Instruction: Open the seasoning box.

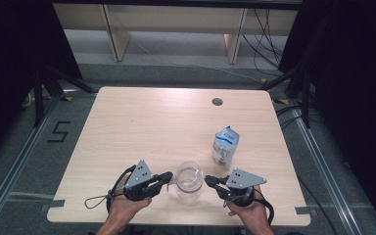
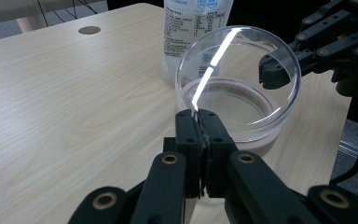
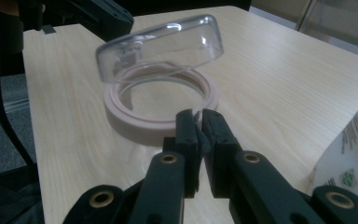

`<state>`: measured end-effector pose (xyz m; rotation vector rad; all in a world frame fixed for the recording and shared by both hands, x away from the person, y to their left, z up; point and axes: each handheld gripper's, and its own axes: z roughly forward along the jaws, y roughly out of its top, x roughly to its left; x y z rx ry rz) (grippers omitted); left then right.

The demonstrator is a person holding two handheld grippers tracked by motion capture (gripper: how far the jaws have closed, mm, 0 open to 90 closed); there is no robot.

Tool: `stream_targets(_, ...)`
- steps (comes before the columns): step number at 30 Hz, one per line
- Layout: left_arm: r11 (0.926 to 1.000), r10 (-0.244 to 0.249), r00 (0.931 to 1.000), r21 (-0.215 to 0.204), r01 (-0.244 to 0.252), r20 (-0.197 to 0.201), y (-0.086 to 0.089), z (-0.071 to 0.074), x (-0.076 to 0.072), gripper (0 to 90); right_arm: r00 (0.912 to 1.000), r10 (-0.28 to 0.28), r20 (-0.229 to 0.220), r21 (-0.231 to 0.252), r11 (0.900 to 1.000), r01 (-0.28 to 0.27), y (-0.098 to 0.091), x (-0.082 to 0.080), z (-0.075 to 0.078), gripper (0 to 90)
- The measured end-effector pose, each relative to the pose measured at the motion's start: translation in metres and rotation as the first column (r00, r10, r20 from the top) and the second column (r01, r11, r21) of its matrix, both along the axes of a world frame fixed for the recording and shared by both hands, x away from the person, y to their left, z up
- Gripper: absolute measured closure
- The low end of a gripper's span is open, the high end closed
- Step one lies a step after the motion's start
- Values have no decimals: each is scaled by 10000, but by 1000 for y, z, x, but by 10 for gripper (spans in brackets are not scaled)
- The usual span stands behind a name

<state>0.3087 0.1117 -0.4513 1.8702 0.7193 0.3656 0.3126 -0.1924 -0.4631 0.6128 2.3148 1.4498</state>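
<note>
A clear jar [image 1: 188, 188] with a pink rim [image 3: 135, 128] stands near the table's front edge, between my two grippers. Its clear lid [image 2: 242, 51] is lifted off the rim and tilted. My left gripper [image 2: 199, 116] is shut on the lid's near edge, at the jar's left side [image 1: 170, 177]. At the jar's right side, my right gripper [image 1: 207, 180] is shut, its tips [image 3: 196, 116] against the pink rim's near edge with a thin clear bit pinched between them. Through the lid, the left gripper view shows the right gripper [image 2: 272, 74].
A white and blue printed pouch [image 1: 225, 146] stands upright just behind and right of the jar, close to my right gripper [image 3: 349, 158]. A round cable hole [image 1: 217, 102] sits in the table's far side. Bare wood spreads left and behind.
</note>
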Motion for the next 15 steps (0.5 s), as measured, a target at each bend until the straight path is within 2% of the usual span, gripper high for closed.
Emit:
stream_targets(4, 10000, -76, 10000, 29, 75, 40, 1, 0, 1, 867, 9997, -127, 211, 5, 9999, 127, 3, -1, 3, 861)
stream_targets(5, 10000, 22, 10000, -85, -23, -77, 0, 0, 0, 867, 9997, -127, 211, 5, 9999, 127, 3, -1, 3, 861)
stream_targets(8, 10000, -5, 10000, -18, 5, -38, 0, 0, 0, 866, 9997, 70, 220, -40, 10000, -69, 6, 1, 6, 864)
stream_targets(9, 9999, -7, 10000, -114, 6, -88, 0, 0, 1, 864, 9997, 134, 212, -65, 9999, -133, 6, 1, 9, 865)
stream_targets(10, 9999, -90, 10000, -58, 91, 32, 1, -1, 1, 863, 9995, 222, 204, -76, 9997, -221, 7, 1, 10, 865)
stream_targets(11, 10000, -56, 10000, -82, 56, 13, 2, -1, 1, 860, 9994, 129, 309, -6, 9999, -129, 8, 2, 11, 865)
stream_targets(12, 9999, -52, 10000, -106, 53, 17, 2, -1, 2, 854, 9997, 139, 195, -17, 9999, -139, 8, 1, 12, 866)
stream_targets(13, 9998, -61, 10000, -200, 61, 10, 2, -1, 2, 834, 9993, 235, 288, -135, 9996, -231, 7, 2, 13, 866)
stream_targets(15, 9997, 22, 10000, -227, -21, 39, 5, -1, 2, 811, 9993, 281, 266, -51, 9996, -279, 8, 3, 14, 867)
